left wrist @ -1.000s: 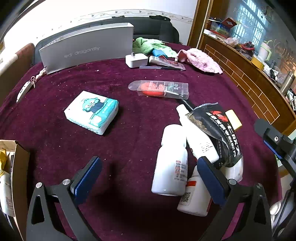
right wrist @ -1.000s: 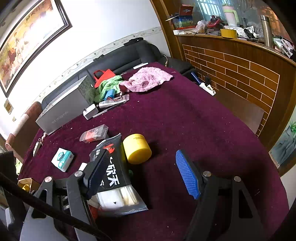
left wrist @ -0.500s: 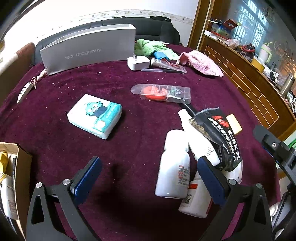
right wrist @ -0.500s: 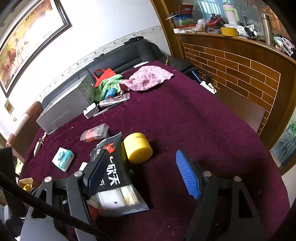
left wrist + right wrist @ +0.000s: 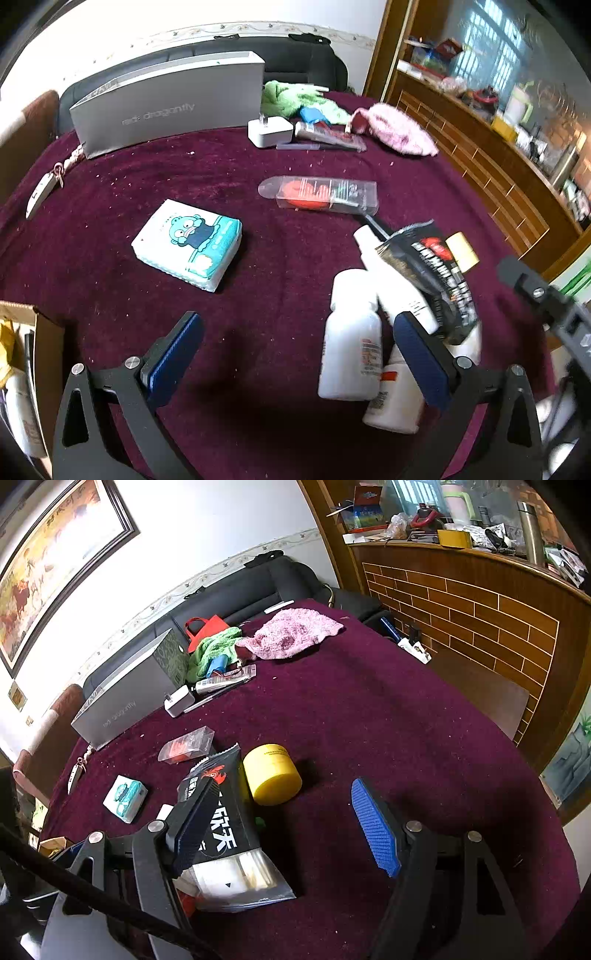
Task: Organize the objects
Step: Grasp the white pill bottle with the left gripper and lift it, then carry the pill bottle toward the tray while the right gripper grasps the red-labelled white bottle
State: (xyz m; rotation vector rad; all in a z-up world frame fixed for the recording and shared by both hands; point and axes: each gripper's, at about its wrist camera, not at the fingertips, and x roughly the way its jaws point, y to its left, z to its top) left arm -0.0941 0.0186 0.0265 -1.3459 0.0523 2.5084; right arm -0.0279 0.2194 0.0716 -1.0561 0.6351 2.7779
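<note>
Table of loose household items seen from both wrist cameras during the sorting task. Over the last second the left-wrist view has shifted slightly: the tissue pack point(image 5: 188, 245), the clear blister pack point(image 5: 319, 194) and the cluster of white bottles point(image 5: 351, 339) all sit a little lower and larger in frame than before, consistent with the left gripper point(image 5: 295, 358) easing forward over the maroon tablecloth point(image 5: 258, 155); the objects themselves have not moved relative to one another. The left gripper stands wide, nothing between its pads; its right pad point(image 5: 421, 358) overlaps the bottles in the picture, but contact cannot be confirmed. The right gripper point(image 5: 284, 827) has kept its place and is likewise wide and empty; its left finger appears in front of the black snack pouch point(image 5: 221, 827), which lies across the bottles, with the yellow jar point(image 5: 271, 773) just beside the pouch on its right. A cardboard box point(image 5: 44, 354), already holding some items, sits at the near left edge. The grey box point(image 5: 166, 103), white charger point(image 5: 267, 131), green cloth point(image 5: 291, 98) and pink cloth point(image 5: 395, 127) remain along the far side. Judged from this layout, nothing has yet been picked up in this step; the left gripper's small advance suggests a target is being lined up, probably the nearest bottle or the tissue pack.
</note>
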